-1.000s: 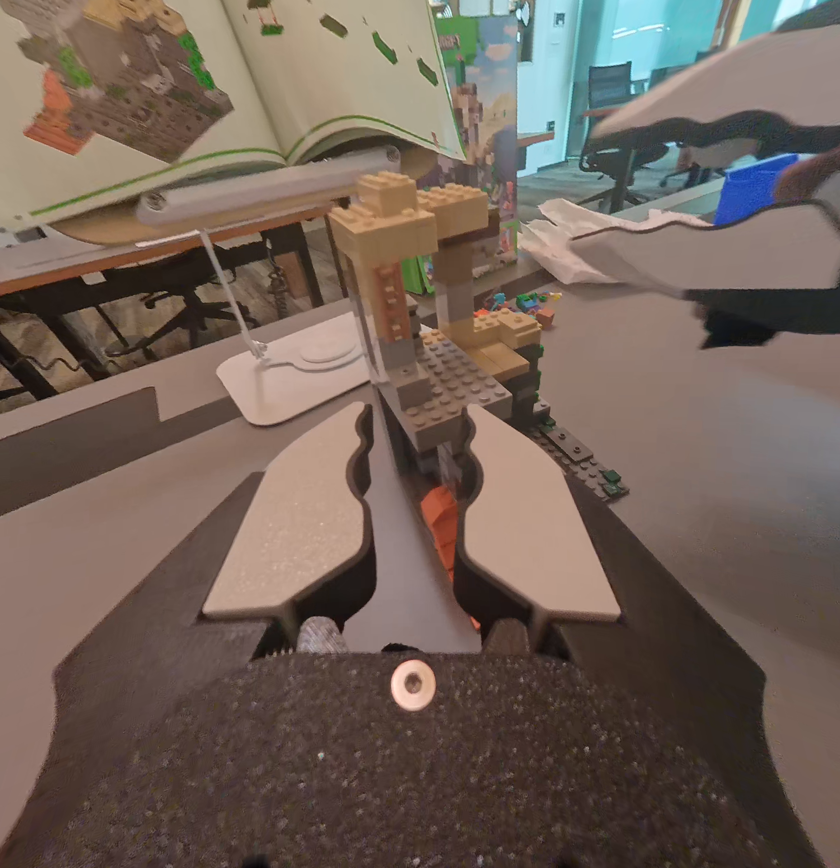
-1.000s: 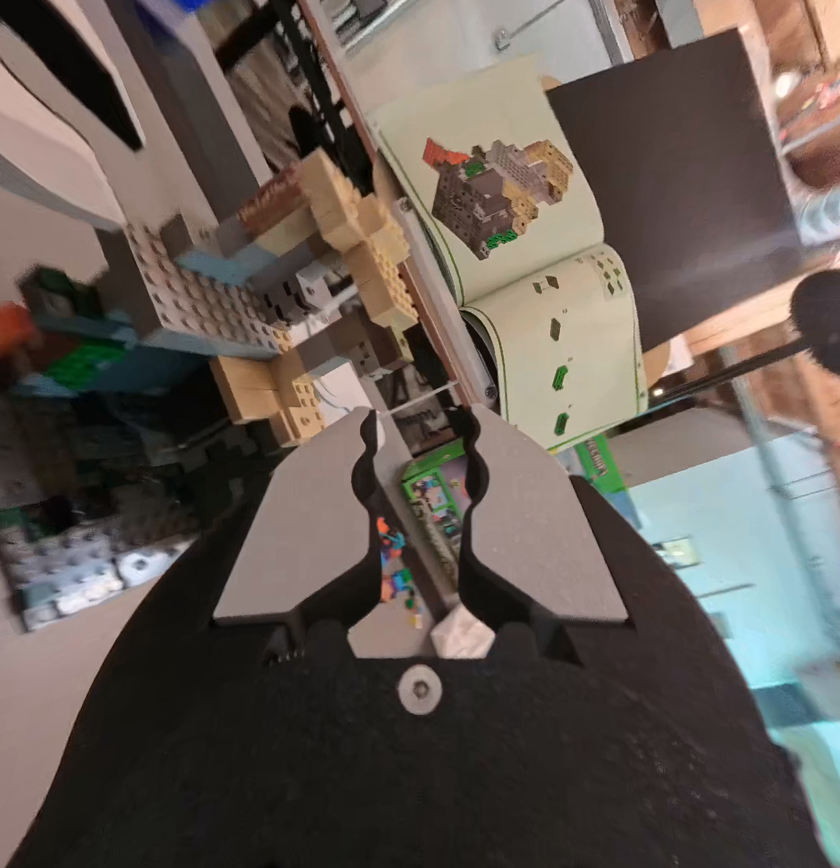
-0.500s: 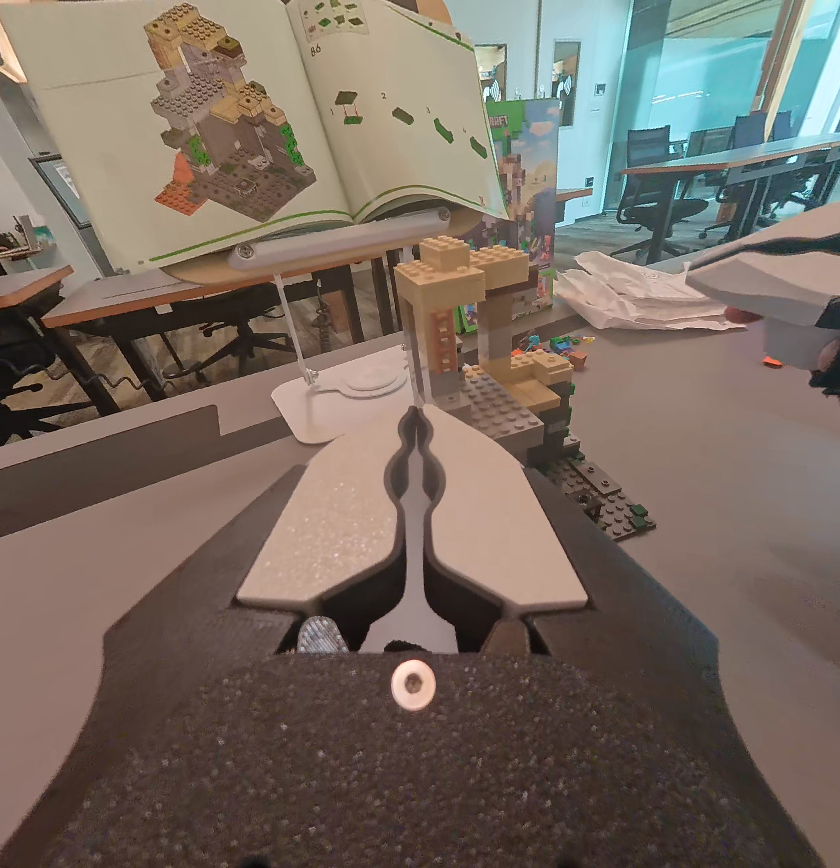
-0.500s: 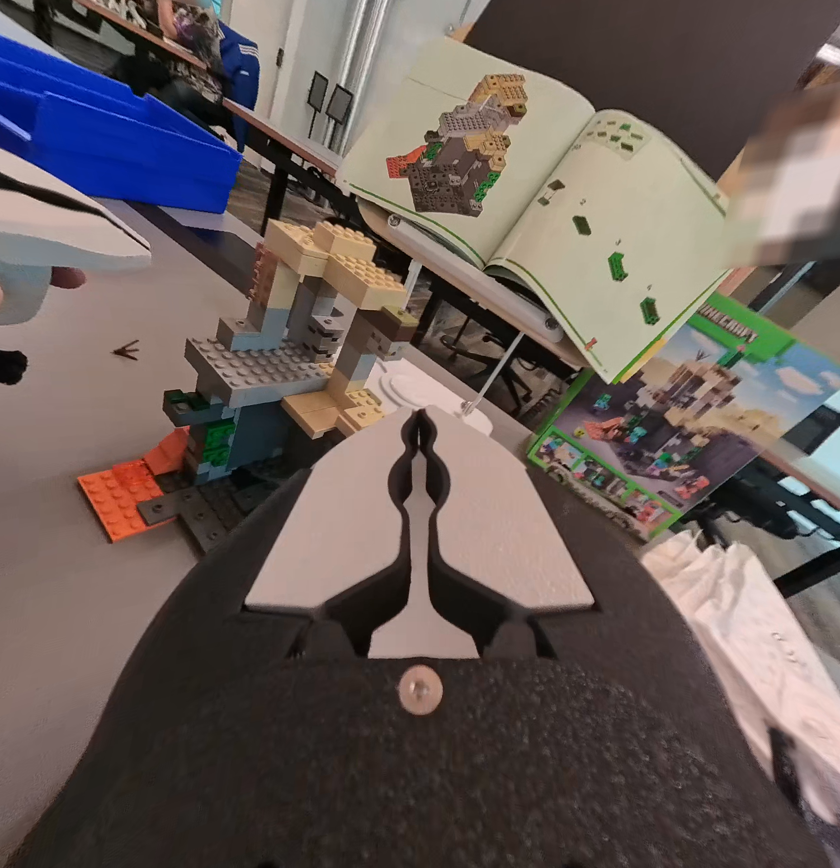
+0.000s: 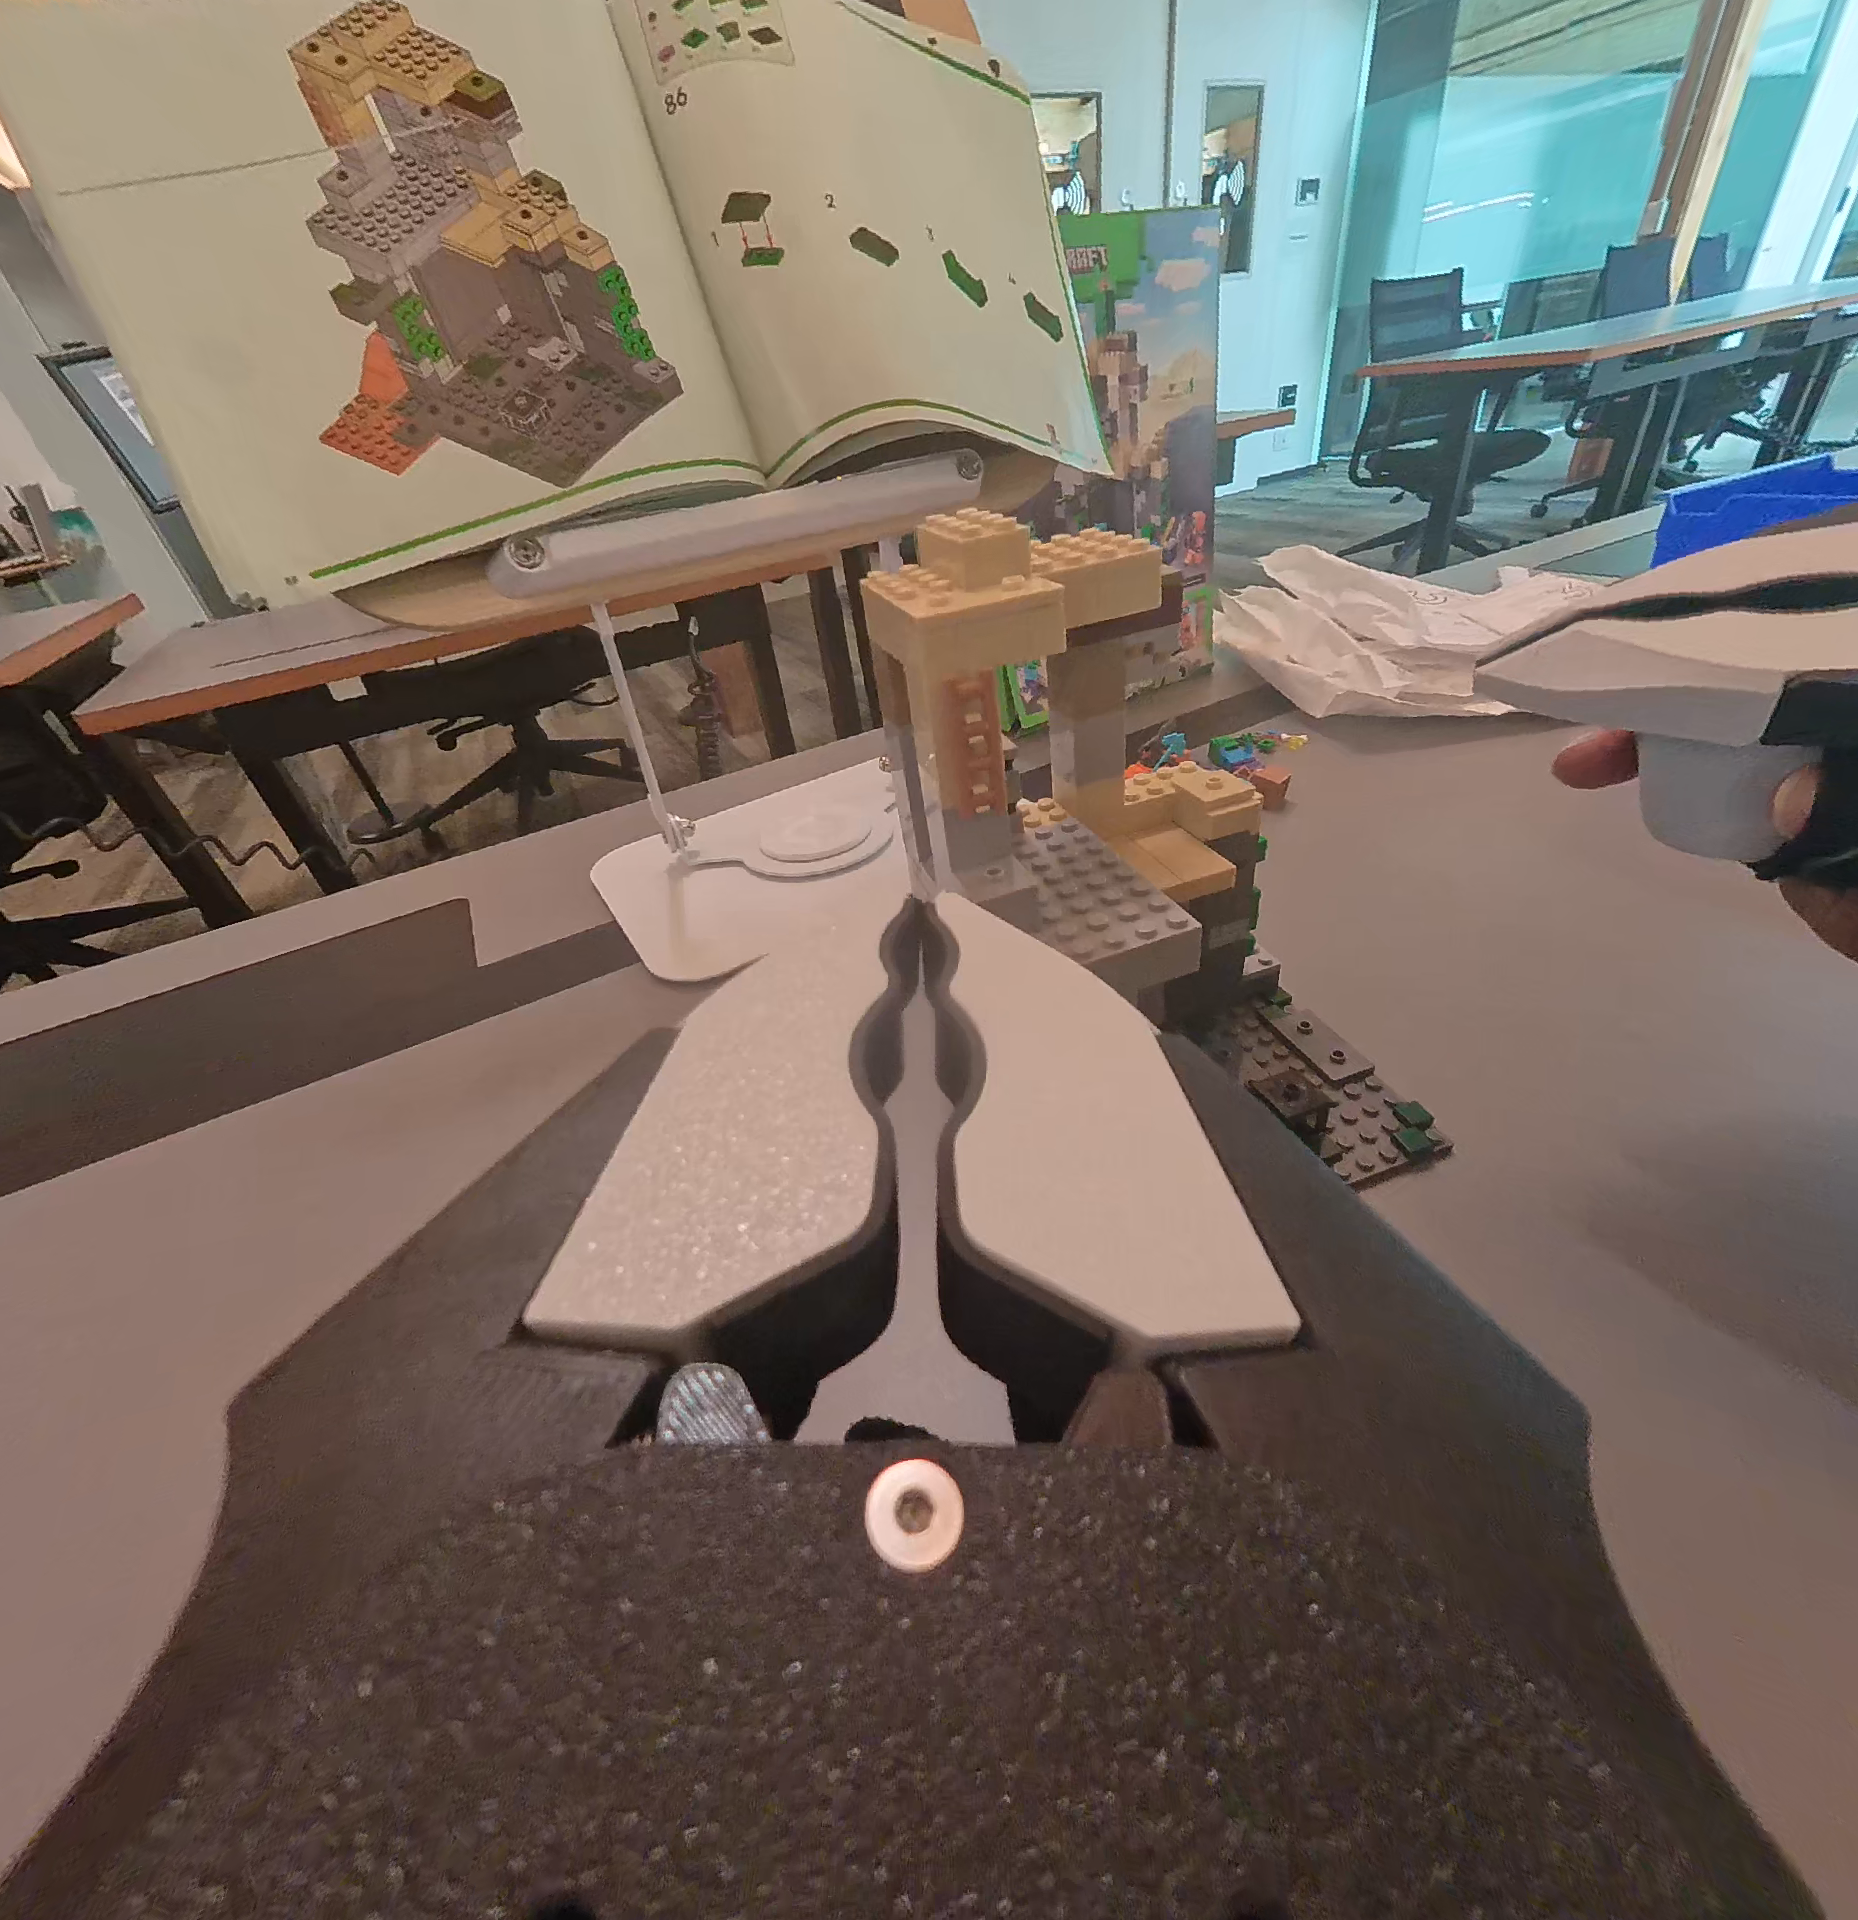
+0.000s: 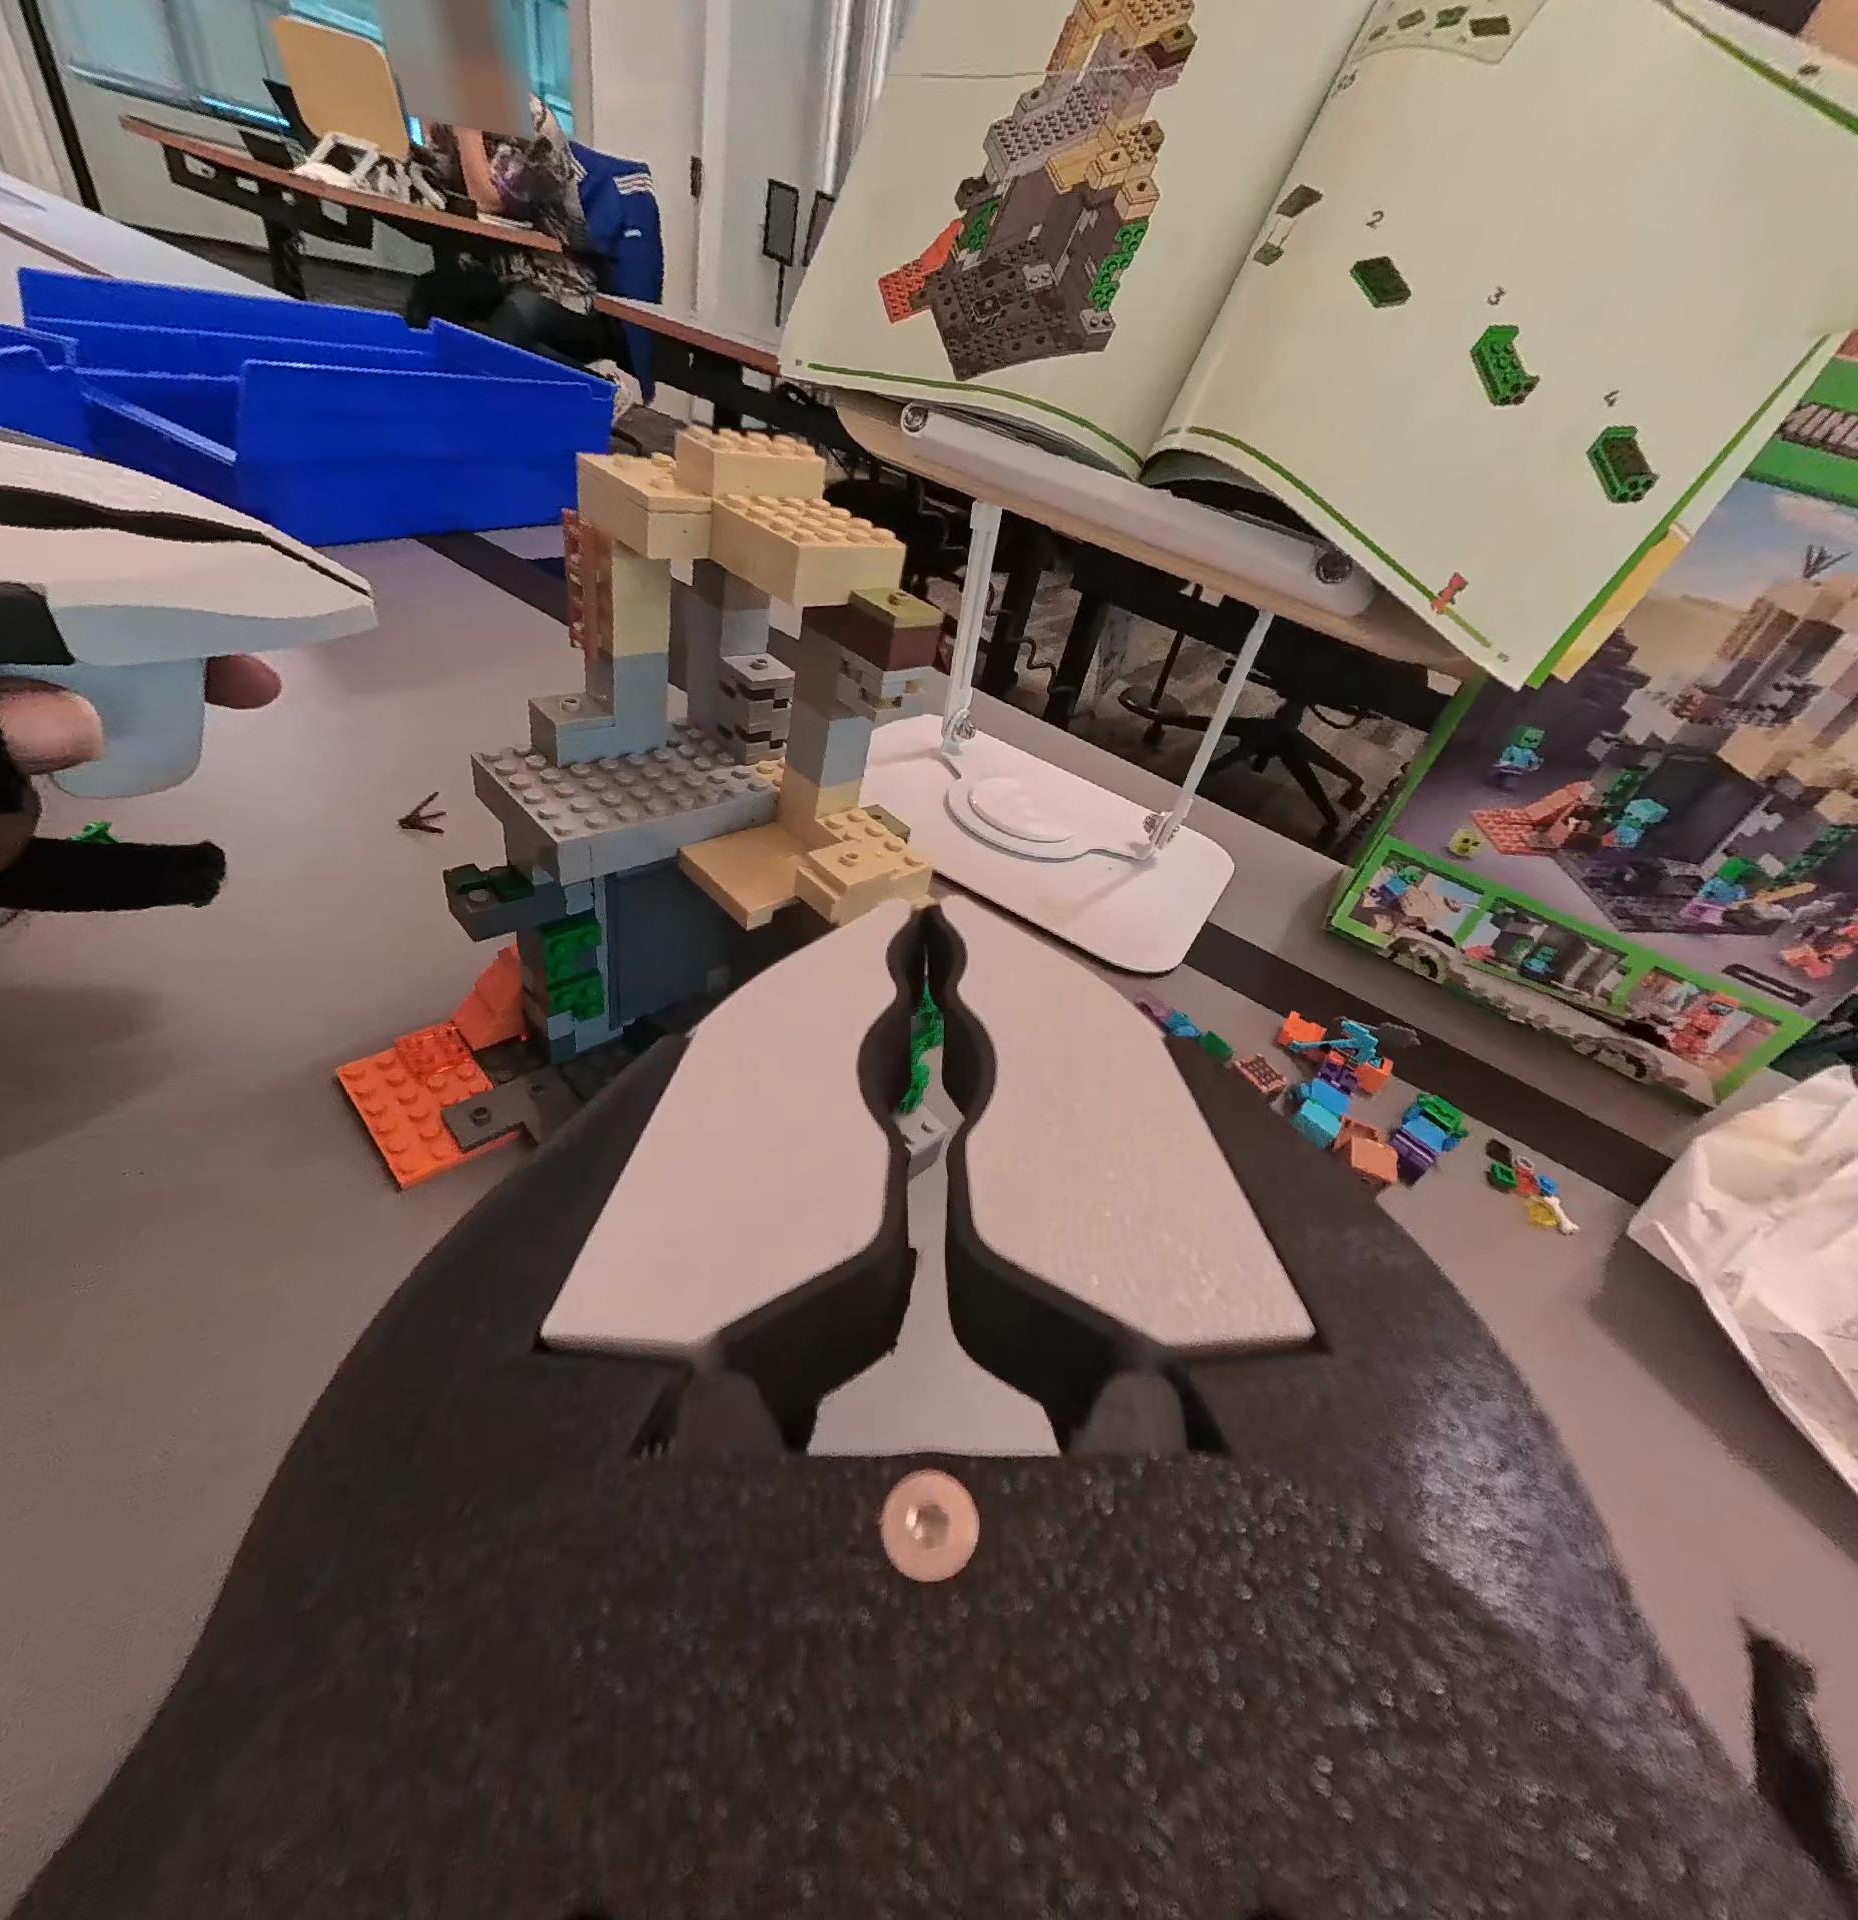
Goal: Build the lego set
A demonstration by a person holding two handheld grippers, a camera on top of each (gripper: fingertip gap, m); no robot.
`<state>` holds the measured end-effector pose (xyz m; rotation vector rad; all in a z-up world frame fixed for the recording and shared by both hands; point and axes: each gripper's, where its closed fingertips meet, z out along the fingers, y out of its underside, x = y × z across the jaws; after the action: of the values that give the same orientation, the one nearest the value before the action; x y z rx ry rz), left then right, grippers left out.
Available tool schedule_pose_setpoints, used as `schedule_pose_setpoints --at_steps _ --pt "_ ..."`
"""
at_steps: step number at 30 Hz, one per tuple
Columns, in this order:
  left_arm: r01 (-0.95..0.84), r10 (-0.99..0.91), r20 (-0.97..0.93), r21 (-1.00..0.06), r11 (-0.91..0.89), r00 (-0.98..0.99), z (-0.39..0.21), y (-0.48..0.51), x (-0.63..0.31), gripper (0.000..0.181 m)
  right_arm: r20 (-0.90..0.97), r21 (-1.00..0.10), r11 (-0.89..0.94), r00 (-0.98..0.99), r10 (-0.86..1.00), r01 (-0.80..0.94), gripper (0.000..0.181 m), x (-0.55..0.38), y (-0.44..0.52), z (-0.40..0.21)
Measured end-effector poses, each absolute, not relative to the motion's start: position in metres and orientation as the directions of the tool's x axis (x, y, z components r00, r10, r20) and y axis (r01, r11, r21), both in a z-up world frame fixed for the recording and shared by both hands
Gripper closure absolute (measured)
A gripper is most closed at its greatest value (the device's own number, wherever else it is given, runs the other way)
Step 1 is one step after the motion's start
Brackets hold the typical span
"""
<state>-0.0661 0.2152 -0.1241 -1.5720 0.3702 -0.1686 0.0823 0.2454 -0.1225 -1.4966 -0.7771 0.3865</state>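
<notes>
Tan-and-grey lego build (image 6: 717, 707), orange plate (image 6: 411, 1091)

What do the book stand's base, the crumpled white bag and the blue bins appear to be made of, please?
Book stand's base: probably painted metal; thin, flat, smooth matt white. Crumpled white bag: looks like paper; sharp creases, no gloss. Blue bins: likely moulded plastic; uniform colour, slight sheen, thin rigid walls.

This is an open-plan office. At the right of the left wrist view, long desks (image 5: 1631, 343) with black swivel chairs (image 5: 1444, 436) stand before glass partitions (image 5: 1507, 208); upper left of the right wrist view, a person (image 6: 530, 218) sits at another desk.
</notes>
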Motion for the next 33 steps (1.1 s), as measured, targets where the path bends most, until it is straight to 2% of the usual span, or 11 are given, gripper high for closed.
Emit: schedule_pose_setpoints --at_steps 11,16,21,25,33 --pt "-0.139 -0.299 -0.14 -0.99 0.023 0.944 -0.118 0.216 -0.068 0.181 0.136 -0.99 0.062 0.75 0.647 0.126 0.181 0.096 0.25 -0.114" --pt "-0.144 -0.272 -0.156 -0.987 0.065 0.949 -0.096 0.214 -0.062 0.181 0.189 -0.982 0.138 0.769 0.611 0.132 0.181 0.095 0.254 -0.089" --pt "-0.154 -0.287 -0.175 -0.983 0.097 0.942 -0.082 0.218 -0.052 0.181 0.348 -0.933 0.282 0.756 0.555 0.223 0.181 0.086 0.288 -0.054" --pt "-0.183 -0.293 -0.206 -0.977 0.106 0.934 -0.077 0.221 -0.048 0.181 0.449 -0.893 0.325 0.672 0.589 0.312 0.181 0.052 0.337 -0.025" --pt "-0.179 -0.288 -0.195 -0.98 0.082 0.938 -0.088 0.233 -0.054 0.181 0.499 -0.823 0.171 0.544 0.674 0.542 0.181 -0.028 0.469 0.009"
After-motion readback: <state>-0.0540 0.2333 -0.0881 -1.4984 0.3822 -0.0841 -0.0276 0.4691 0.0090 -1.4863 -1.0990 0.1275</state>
